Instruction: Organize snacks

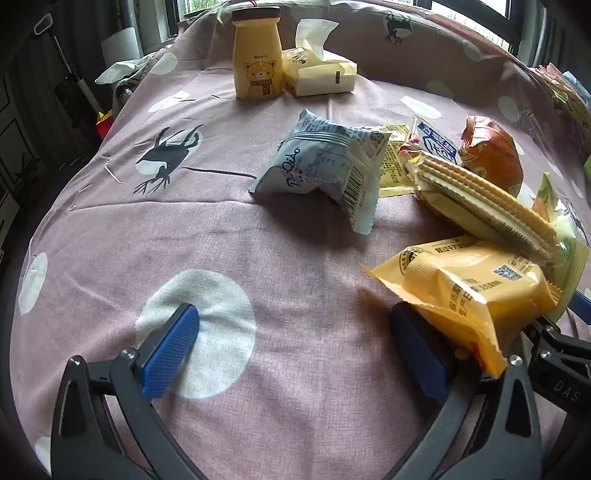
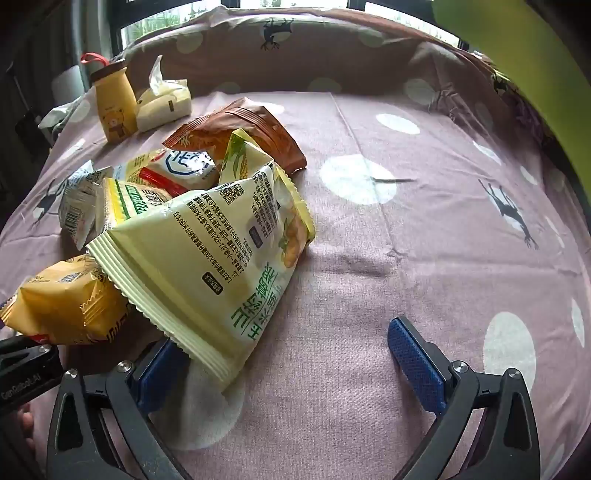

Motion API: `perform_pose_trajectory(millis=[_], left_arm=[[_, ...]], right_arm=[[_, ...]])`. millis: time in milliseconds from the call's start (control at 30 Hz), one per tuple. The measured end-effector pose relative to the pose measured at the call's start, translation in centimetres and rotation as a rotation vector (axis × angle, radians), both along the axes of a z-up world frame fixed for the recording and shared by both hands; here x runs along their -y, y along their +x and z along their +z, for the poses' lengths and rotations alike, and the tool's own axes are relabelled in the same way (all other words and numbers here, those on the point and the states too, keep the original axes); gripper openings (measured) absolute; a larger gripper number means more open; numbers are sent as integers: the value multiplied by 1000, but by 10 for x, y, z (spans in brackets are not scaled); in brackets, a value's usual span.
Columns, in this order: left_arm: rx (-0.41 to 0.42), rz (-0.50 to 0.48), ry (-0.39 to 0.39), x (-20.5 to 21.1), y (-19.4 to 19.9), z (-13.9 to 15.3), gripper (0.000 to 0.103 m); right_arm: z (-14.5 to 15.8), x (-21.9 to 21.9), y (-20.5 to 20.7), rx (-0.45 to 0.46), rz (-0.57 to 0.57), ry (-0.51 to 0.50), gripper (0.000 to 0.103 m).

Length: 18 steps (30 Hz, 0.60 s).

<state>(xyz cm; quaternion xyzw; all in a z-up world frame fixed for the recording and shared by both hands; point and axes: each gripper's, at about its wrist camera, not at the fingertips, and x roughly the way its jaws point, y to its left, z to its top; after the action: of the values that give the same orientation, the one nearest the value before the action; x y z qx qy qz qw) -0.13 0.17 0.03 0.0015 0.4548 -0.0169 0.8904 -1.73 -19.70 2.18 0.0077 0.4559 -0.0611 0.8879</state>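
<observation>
Beside the snack pile (image 2: 207,221), both hand-held grippers (image 1: 291,350) (image 2: 284,365) wide open, empty; bare bedspread (image 2: 406,258) rightward.

Soft, even daylight enters from the windows (image 1: 476,18) behind the mauve, white-dotted bedsheet (image 1: 258,229). The pale blue crinkled snack packet (image 1: 321,166) casts a soft shadow toward the camera. Fisheye bending curves and darkens the edges; a blurred green patch (image 2: 517,55) fills the right view's upper corner.
</observation>
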Motion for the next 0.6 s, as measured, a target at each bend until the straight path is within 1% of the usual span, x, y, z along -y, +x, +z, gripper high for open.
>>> perform_pose_trajectory(millis=[33, 367, 400, 600], left_arm=[[1, 0, 14, 1, 0, 0, 103], [-4, 0, 16, 1, 0, 0, 103], [-4, 0, 16, 1, 0, 0, 103], [-5, 0, 17, 1, 0, 0, 103]], right_arm=[[0, 0, 0, -5, 0, 2, 102], [5, 1, -5, 4, 0, 5, 102], [1, 1, -2, 0, -1, 6, 102], [0, 0, 0, -1, 0, 3, 102]])
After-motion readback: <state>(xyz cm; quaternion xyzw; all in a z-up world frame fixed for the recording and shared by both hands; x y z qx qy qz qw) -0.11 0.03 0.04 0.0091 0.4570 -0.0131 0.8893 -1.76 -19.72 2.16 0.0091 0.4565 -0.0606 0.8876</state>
